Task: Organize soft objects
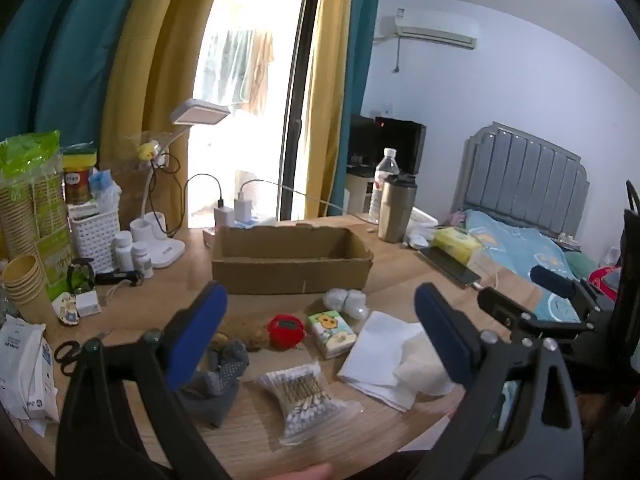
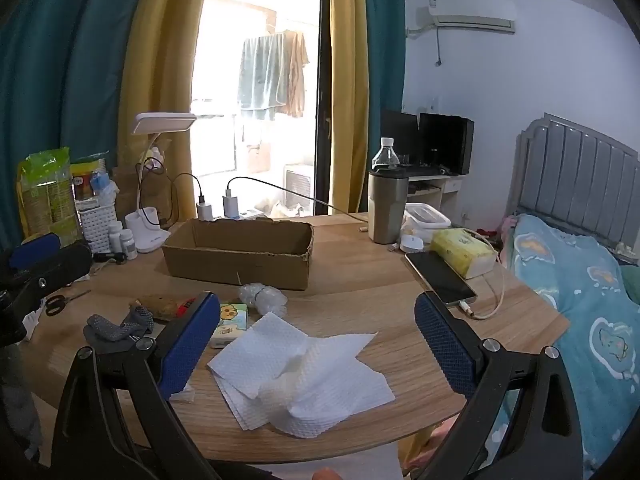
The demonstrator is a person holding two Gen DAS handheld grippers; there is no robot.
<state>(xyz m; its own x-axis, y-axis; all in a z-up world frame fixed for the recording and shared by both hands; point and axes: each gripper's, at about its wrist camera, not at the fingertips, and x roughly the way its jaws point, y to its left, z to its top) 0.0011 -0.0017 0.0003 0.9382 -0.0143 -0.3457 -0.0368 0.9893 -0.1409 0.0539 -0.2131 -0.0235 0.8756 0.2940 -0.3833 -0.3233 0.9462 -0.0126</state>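
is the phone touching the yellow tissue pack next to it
Touching, as far as the views show. In the right wrist view the phone lies along the yellow tissue pack with no table showing between them; the left wrist view shows the pack overlapping the phone's edge.

left tongs (image 1: 320, 336) spread wide, empty; right tongs (image 2: 318, 344) spread wide, empty
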